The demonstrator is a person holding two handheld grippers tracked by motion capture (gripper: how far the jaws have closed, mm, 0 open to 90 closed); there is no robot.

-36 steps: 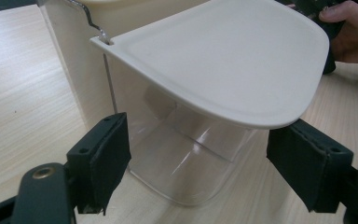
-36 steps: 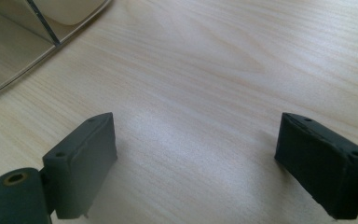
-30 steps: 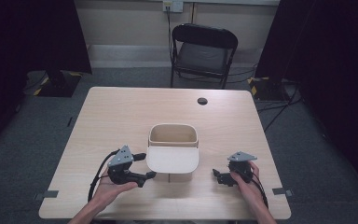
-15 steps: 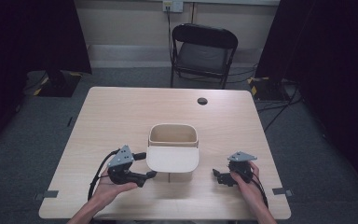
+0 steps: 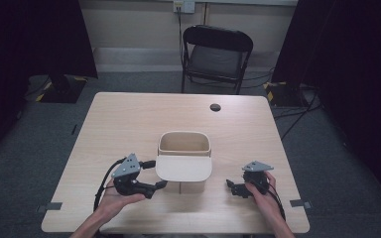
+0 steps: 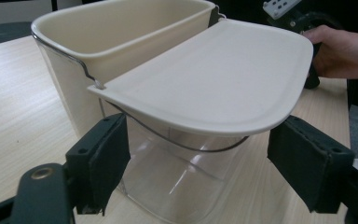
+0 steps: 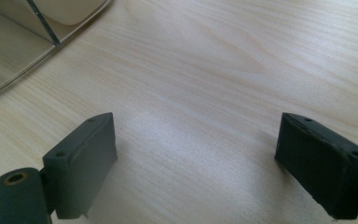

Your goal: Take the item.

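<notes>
Table (image 5: 129, 124): pale wood, rectangular; far half bare but for small black disc (image 5: 215, 107) nr far edge, right of centre. Open room to left, right and beyond bin; less on near side.
Bin (image 5: 184, 144): centre of table, a little toward near edge, well clear of all four edges.
Bin look: cream rounded-rectangular tub, open top, thin wire along rim; clear lower body seen in left gripper view (image 6: 177, 182).
Lid (image 5: 183, 168): cream, flat, rounded corners, shallow raised border. Hinged at tub's near rim, swung out toward person, about level, overhanging clear body.
Bin axis: long side runs left-right across table; mouth faces up; lid points to near edge.
Left gripper (image 5: 155, 174): in left hand (image 5: 113, 198), just beside lid's left end, aimed right at bin. Jaws wide apart, nothing clamped. In own view, jaws straddle clear body below lid; pad (image 6: 103, 154) close to clear wall, contact unclear.
Right gripper (image 5: 234, 187): in right hand (image 5: 260, 196), nr near-right part of table, apart from bin, aimed left. Jaws spread wide, empty; bare wood between in own view, corner of clear body and lid at upper left (image 7: 51, 14).
Near edge: forearms cross it; both grippers sit between bin and that edge.
Surrounds: black folding chair (image 5: 216, 57) beyond far edge; dark curtains both sides; grey carpet; tape marks (image 5: 53, 206) at near corners on floor.
</notes>
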